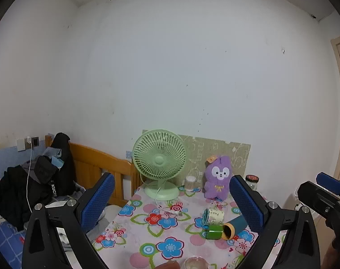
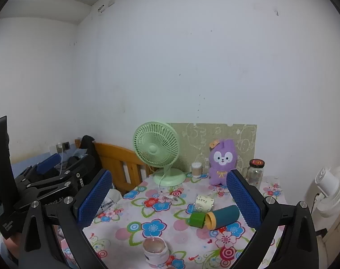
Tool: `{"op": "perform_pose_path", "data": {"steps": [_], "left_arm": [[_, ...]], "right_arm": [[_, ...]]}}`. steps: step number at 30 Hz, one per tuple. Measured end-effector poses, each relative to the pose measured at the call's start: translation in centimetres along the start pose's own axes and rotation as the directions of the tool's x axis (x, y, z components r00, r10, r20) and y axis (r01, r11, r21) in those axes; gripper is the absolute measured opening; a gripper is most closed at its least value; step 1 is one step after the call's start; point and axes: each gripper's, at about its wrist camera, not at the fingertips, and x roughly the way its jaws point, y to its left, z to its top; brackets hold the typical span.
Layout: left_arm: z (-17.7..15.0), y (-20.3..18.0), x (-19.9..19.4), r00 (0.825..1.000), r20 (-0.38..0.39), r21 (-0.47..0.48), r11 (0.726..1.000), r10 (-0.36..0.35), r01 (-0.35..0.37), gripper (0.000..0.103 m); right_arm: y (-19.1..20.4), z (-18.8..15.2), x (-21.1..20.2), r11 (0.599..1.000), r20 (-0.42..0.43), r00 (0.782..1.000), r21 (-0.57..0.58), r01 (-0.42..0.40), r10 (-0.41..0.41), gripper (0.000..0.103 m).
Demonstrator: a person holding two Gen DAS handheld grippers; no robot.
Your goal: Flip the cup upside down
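A white-walled bedroom holds a counter (image 2: 129, 228) under a flowered cloth, with a green fan (image 2: 157, 151) and purple plush (image 2: 222, 160) at the back. The cup (image 2: 155, 250) stands at the near edge, a clear glass with a white band. The left tool (image 1: 172, 204) and right tool (image 2: 167, 198) both gape wide, holding nothing, above the counter.

On the flower-patterned surface (image 2: 134, 222), a small clear cup with a white band (image 2: 155, 252) stands at the near edge. Farther right, a teal tube with a yellow rim (image 2: 223, 216) lies on its side, touching a green cylinder (image 2: 197, 219) on its left. At the far edge a green desk fan (image 2: 157, 150) stands left of a purple plush bunny (image 2: 222, 162).
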Motion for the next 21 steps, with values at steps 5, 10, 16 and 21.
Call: {"op": "perform_pose_path", "data": {"steps": [5,10,16,21], "left_arm": [[-0.3,-0.3,0.0,1.000,-0.011,0.008,1.000,-0.009,0.009,0.103],[-0.6,-0.4,0.1,0.999,-0.032,0.006,1.000,-0.013,0.013,0.103],[-1.9,-0.3,0.8,0.995,-0.103,0.003,1.000,-0.012,0.012,0.103],[-2.9,-0.1,1.8,0.984,-0.178,0.000,1.000,-0.001,0.002,0.103]], "right_arm": [[0.0,-0.1,0.1,1.000,-0.008,1.000,0.000,-0.003,0.003,0.103],[0.3,-0.5,0.5,1.000,-0.036,0.999,-0.006,0.005,-0.005,0.103],[0.3,-1.8,1.7,1.000,-0.098,0.995,-0.003,0.011,-0.012,0.103],[0.6,-2.2,2.3,1.000,-0.125,0.992,-0.009,0.010,-0.011,0.103]]}}
